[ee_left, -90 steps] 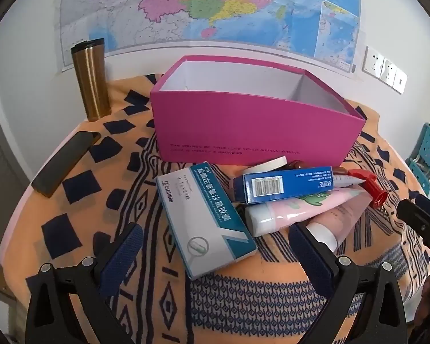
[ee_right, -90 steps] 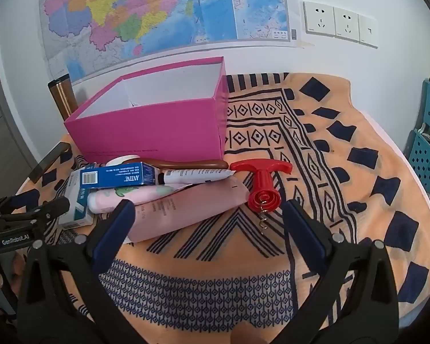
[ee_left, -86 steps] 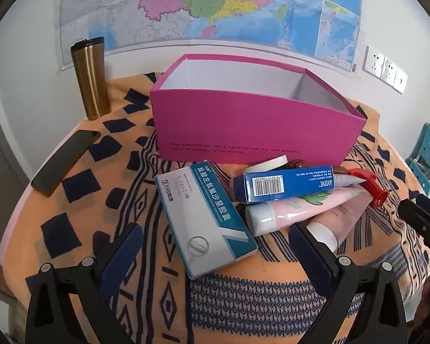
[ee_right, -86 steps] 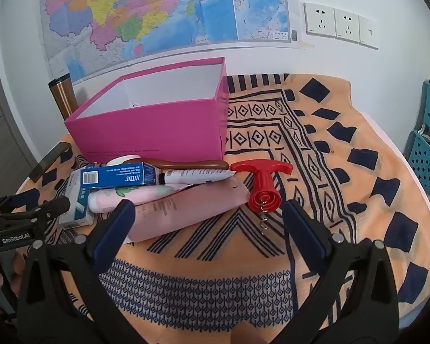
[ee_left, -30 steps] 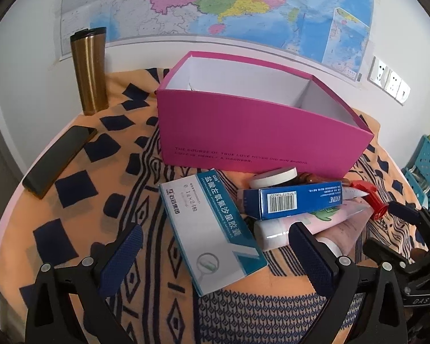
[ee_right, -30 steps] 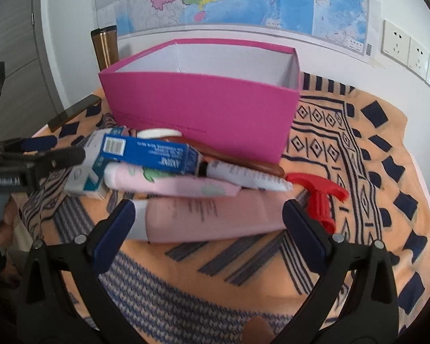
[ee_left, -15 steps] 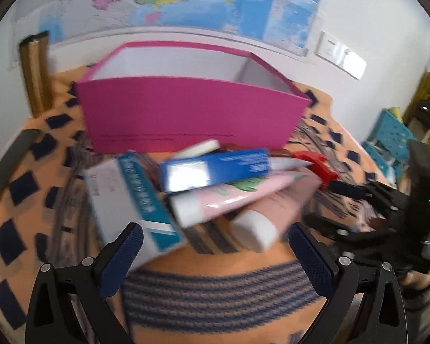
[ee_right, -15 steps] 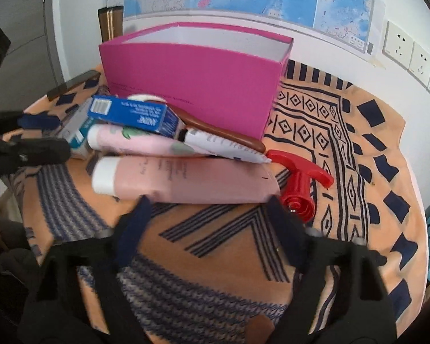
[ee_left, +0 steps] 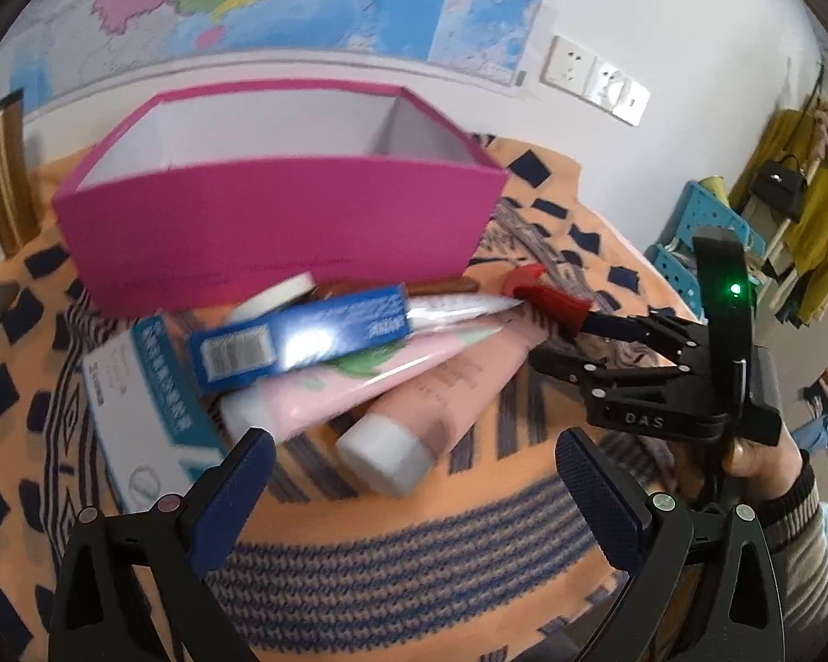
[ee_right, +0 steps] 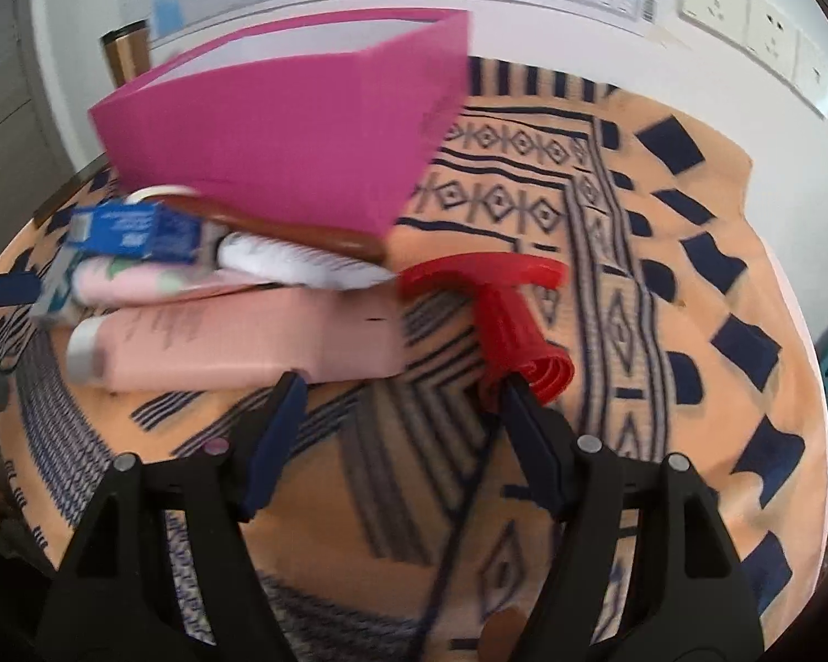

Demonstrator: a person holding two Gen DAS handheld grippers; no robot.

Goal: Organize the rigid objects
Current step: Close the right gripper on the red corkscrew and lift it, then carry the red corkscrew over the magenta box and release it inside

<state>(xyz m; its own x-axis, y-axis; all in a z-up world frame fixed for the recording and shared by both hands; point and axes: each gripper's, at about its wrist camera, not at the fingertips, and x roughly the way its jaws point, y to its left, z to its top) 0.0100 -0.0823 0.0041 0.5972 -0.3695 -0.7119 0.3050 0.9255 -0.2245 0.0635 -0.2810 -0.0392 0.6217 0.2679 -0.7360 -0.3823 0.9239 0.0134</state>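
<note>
Corkscrew [ee_right: 502, 320] tip behind right gripper [ee_right: 403, 414]

the pink box [ee_left: 281, 220] sits toward twelve o'clock on the patterned cloth [ee_left: 414, 551]. below it lie a blue carton [ee_left: 298, 342] and pink tubes [ee_left: 414, 386]. at three o'clock the right gripper [ee_left: 560, 339] apparently nears the red corkscrew [ee_left: 546, 295].

Black tongs [ee_left: 414, 491] with ribbed navy pads [ee_left: 232, 496], silver screws, "DAS" lettering, green light; striped knit sleeve [ee_left: 800, 540].
</note>
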